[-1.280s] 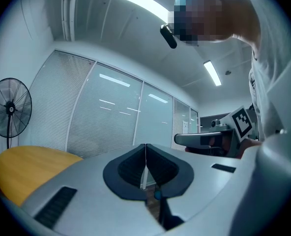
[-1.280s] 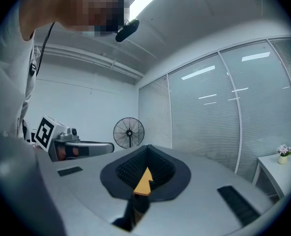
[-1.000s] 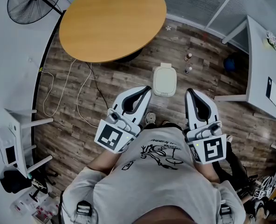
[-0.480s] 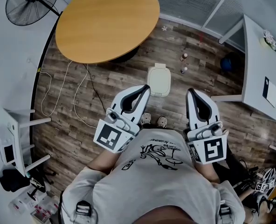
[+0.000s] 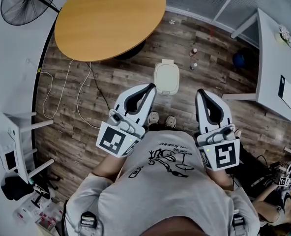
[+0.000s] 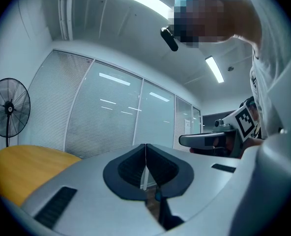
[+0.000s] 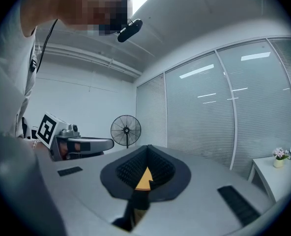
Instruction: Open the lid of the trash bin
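Left tongs (image 5: 152,86) and right tongs (image 5: 199,91) both together, empty, near the seemingly closed trash bin (image 5: 166,77).

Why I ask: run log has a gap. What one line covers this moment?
stage: before contact | trash bin: closed, untouched | left gripper: shut, empty | right gripper: shut, empty

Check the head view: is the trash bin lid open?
No, the trash bin lid lies flat and closed over the top of the bin.
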`<state>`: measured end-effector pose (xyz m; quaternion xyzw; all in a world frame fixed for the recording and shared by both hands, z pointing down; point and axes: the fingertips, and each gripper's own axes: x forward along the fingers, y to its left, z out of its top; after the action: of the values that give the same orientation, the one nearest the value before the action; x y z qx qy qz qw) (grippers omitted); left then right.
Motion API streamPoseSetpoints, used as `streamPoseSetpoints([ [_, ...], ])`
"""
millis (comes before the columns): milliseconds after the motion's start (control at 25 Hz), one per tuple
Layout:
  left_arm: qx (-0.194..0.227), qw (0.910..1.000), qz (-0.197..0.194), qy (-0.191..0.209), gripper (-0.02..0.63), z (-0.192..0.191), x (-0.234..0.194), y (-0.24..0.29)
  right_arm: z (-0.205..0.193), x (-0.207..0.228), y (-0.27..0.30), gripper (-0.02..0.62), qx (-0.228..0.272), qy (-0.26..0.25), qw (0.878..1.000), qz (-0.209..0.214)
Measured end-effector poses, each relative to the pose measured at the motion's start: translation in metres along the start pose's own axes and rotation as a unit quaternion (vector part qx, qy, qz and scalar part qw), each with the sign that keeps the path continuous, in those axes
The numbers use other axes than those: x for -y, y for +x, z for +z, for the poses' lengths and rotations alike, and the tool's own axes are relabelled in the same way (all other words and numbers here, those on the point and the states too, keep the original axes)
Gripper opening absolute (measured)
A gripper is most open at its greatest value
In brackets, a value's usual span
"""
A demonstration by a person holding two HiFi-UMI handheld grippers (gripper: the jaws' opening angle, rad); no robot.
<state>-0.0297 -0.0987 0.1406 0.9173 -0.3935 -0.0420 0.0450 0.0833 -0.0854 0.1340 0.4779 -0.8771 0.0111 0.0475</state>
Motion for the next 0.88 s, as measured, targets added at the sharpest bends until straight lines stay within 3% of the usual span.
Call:
streamPoseSetpoints([
  [880, -0.052, 0.9986, -0.01, -0.008, 0.02, -0.053, -0.008, 0.003, -0.05, -0.006, 0.014, 0.02, -0.049, 0.023, 0.999, 0.006],
])
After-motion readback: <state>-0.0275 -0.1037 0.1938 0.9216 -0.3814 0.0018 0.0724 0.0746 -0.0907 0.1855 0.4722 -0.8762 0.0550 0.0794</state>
